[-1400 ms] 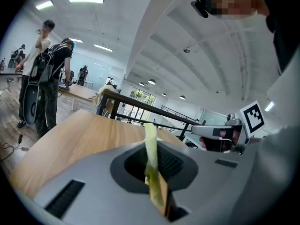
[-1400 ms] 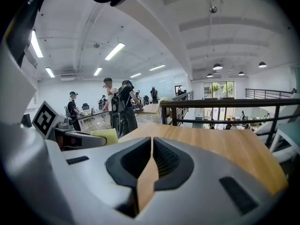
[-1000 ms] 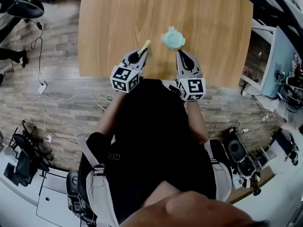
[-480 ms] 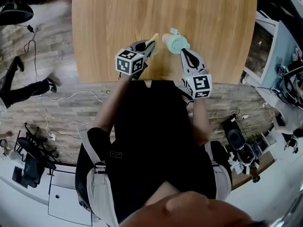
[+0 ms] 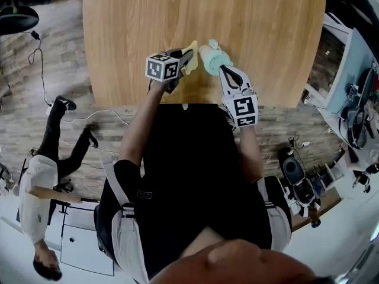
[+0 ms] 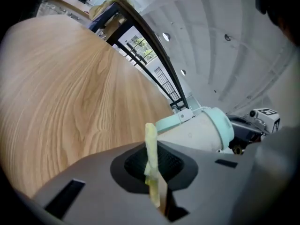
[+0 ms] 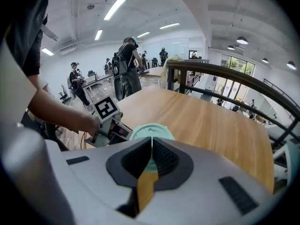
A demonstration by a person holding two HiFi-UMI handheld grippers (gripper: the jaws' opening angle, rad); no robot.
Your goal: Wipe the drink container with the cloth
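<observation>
The drink container, cream with a mint lid, hangs tilted over the near part of the wooden table. My right gripper is shut on a thin mint part of it. In the right gripper view the mint lid shows just past the shut right gripper. My left gripper is shut on a yellow cloth, which lies right beside the container. In the left gripper view the cloth stands pinched in the left gripper, with the container lying sideways just beyond.
A person walks on the floor at the left. Shelving with clutter stands to the right of the table. Several people and desks are in the room behind, and a dark railing runs past the table's far side.
The container stood upright on the table; now it is lifted and tilted to the left in my right gripper. My left gripper brought the cloth right, up against it.
</observation>
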